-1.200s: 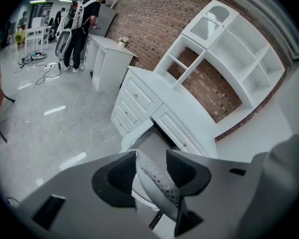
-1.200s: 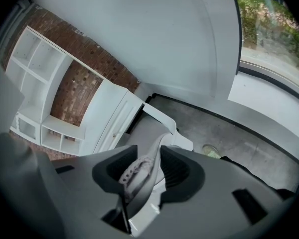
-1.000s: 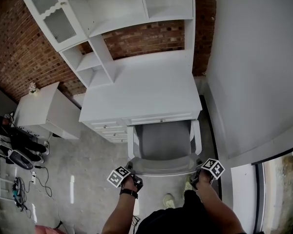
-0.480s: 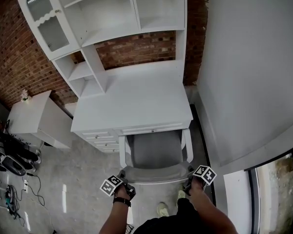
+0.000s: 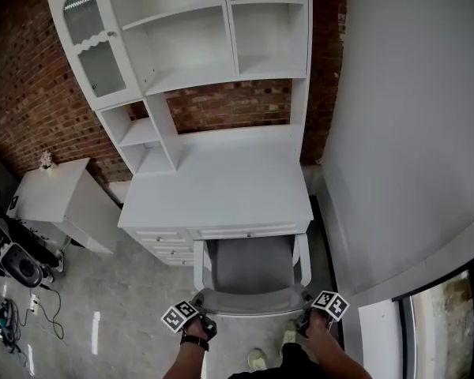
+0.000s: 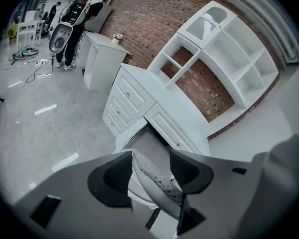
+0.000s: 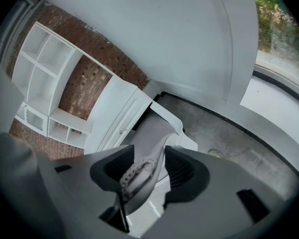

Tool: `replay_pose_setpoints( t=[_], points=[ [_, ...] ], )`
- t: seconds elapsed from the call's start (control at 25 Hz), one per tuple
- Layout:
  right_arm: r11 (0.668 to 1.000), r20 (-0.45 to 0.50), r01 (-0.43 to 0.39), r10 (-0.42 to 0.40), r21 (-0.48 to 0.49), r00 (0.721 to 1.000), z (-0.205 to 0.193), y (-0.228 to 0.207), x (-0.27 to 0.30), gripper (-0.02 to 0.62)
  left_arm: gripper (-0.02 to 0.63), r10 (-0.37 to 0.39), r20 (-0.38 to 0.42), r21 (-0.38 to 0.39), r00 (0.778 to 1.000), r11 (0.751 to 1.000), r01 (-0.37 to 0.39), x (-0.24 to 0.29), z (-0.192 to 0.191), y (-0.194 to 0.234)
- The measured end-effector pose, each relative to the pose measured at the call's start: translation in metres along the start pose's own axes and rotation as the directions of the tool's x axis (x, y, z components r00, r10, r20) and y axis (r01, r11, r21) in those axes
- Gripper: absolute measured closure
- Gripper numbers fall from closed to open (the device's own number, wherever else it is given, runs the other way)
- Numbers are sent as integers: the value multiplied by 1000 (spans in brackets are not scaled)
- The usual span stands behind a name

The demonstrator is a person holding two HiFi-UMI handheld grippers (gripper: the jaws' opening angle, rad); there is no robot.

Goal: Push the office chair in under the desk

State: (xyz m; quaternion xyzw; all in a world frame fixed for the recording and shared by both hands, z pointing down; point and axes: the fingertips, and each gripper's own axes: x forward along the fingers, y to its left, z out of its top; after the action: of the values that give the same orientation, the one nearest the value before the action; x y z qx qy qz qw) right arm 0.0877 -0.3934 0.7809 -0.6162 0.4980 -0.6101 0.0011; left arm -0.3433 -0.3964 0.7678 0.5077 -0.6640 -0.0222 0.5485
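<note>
The grey office chair [image 5: 253, 265] stands with the front of its seat under the white desk [image 5: 221, 188]. Its white armrests flank the seat. My left gripper [image 5: 201, 314] is at the left end of the backrest's top edge [image 5: 253, 300], and my right gripper [image 5: 308, 311] is at the right end. In the left gripper view the jaws [image 6: 149, 171] are opening, with the mesh backrest edge [image 6: 157, 180] loose between them. In the right gripper view the jaws [image 7: 148, 171] are also opening around the backrest edge [image 7: 139, 176], with gaps showing beside it.
A white hutch [image 5: 189, 38] of open shelves rises on the desk against a brick wall [image 5: 31, 93]. A white side cabinet [image 5: 59, 200] stands left, with cables and equipment [image 5: 16, 263] on the floor beyond. A white wall [image 5: 403, 117] runs close along the chair's right side.
The chair has slid a little further in under the desk, and both grippers have stayed at the backrest's corners. The head view has tilted up, so more of the hutch shows.
</note>
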Motion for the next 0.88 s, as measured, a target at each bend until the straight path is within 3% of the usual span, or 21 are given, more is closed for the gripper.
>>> replay_pose_setpoints(
  t=[0.68, 0.88],
  points=[
    [996, 0, -90, 90, -26, 996, 0, 13, -47, 426, 390, 15, 20, 36, 1000, 999, -15, -53, 3, -1],
    [992, 2, -123, 123, -30, 992, -3, 18, -62, 440, 467, 5, 33, 59, 999, 998, -7, -74, 3, -9]
  ],
)
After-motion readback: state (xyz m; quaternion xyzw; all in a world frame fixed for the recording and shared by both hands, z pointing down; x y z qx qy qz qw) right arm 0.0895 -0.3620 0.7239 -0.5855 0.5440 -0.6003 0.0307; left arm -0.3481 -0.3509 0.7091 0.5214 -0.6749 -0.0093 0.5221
